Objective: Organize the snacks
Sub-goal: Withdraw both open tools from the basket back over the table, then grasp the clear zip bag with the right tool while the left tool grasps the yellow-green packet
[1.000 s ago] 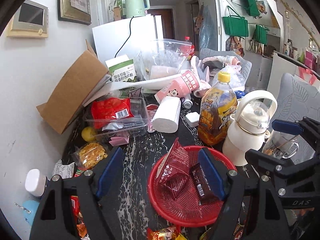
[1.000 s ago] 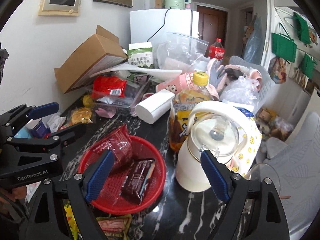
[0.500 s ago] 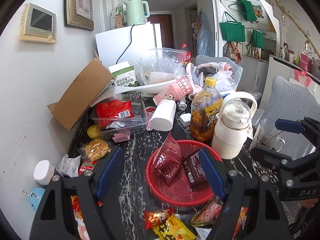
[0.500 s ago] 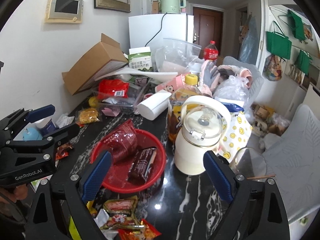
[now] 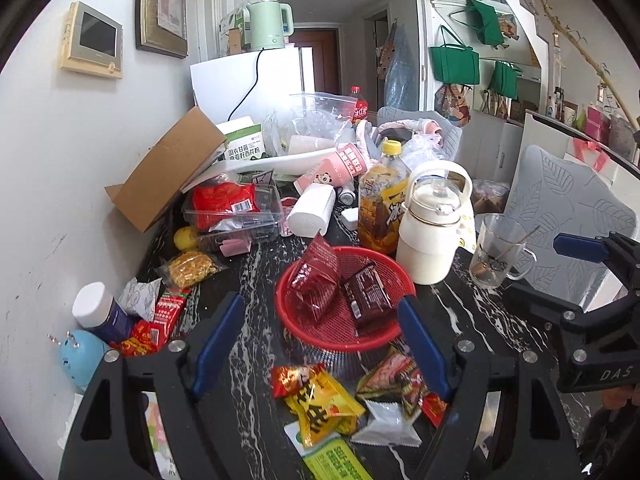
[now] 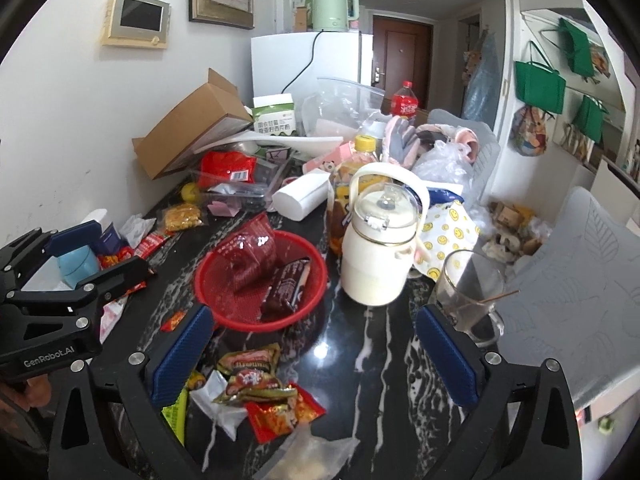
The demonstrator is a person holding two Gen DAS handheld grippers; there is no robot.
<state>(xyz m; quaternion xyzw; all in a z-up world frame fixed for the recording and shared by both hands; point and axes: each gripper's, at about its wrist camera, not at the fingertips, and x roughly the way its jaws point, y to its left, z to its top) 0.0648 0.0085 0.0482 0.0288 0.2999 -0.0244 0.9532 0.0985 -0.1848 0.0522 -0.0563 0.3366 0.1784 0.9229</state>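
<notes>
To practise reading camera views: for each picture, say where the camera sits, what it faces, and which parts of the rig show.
Left wrist: on the left gripper, facing the red basket; the right gripper shows.
Right wrist: on the right gripper, facing the white jug; the left gripper shows.
Shared: basket, jug, glass mug.

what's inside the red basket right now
Two snack packs lie in the red basket: a translucent red packet and a dark brown packet. Whatever lies beneath them is hidden.
</notes>
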